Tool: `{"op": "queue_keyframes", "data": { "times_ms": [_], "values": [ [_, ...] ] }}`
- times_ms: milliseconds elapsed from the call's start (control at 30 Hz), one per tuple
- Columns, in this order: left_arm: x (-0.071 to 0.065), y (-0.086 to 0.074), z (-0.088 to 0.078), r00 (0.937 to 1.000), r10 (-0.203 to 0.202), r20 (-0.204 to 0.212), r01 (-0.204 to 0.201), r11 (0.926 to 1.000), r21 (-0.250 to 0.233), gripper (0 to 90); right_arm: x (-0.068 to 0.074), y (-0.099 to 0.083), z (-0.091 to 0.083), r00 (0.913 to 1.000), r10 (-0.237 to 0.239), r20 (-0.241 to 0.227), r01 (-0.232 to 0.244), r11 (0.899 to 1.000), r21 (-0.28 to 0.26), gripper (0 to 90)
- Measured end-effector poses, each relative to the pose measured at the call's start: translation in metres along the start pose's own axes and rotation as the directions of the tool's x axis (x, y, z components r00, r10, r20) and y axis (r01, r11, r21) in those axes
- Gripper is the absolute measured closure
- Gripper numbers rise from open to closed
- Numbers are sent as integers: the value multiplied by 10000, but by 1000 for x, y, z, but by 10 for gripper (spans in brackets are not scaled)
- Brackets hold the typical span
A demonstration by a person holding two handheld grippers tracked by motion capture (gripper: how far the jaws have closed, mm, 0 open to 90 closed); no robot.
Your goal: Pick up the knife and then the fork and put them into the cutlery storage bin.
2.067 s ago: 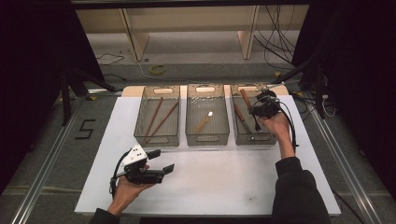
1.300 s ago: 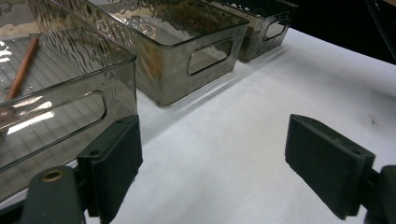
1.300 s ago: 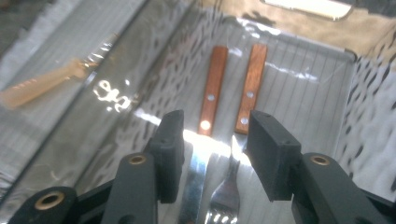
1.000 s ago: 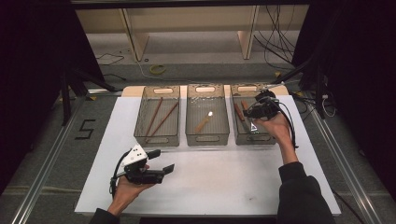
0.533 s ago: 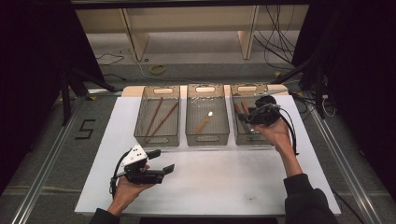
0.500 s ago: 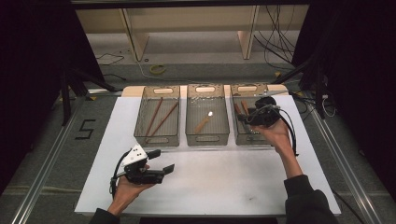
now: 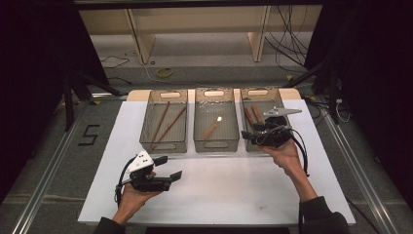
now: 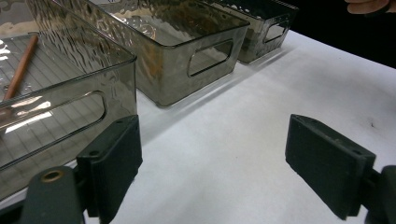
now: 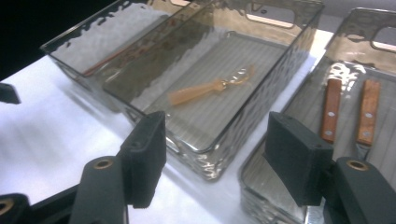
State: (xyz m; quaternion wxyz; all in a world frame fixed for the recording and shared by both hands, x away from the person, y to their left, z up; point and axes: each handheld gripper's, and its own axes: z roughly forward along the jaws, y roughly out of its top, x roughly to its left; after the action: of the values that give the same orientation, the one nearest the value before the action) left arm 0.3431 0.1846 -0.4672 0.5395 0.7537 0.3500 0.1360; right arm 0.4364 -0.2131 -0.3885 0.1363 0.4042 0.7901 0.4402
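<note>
Three smoky clear bins stand in a row on the white mat. The left bin (image 7: 163,122) holds two brown sticks (image 7: 168,124). A wooden-handled spoon (image 9: 210,87) lies in the middle bin (image 7: 216,122). Two wooden-handled knives (image 9: 348,112) lie in the right bin (image 7: 258,117). My right gripper (image 7: 253,135) hovers over that bin's near end, pointing left. Its jaws (image 9: 217,149) have just been opening, stand apart, and have nothing between them. Near the mat's front left, my left gripper (image 7: 169,167) is held low, open and empty (image 8: 219,163).
The white mat (image 7: 234,190) has free room in front of the bins, between the two hands. A cable trails from each gripper. Beyond the table lie the floor, wooden frame legs and loose cables (image 7: 292,44).
My right gripper has drawn back from the far part of the right bin toward its near end, and its jaws have spread wider. The left gripper has stayed put.
</note>
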Motion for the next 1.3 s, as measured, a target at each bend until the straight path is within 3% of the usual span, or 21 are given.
{"op": "queue_keyframes", "data": {
  "times_ms": [433, 733, 1300],
  "values": [
    [-3, 0, 1, 10000, 63, 54, -63, 9999, 85, 179, 18, -18, -8, 9972, -109, -745, 62, 9980, -631, 340],
    [-2, -1, 1, 9999, 105, 84, -106, 9999, 122, 179, 34, -30, -9, 9916, -302, -1257, 212, 9971, -724, 317],
    [-2, -1, 1, 9996, 62, 267, -67, 9998, 167, 179, 44, -68, -18, 9893, -609, -1327, 445, 9913, -1235, 305]
  ]
}}
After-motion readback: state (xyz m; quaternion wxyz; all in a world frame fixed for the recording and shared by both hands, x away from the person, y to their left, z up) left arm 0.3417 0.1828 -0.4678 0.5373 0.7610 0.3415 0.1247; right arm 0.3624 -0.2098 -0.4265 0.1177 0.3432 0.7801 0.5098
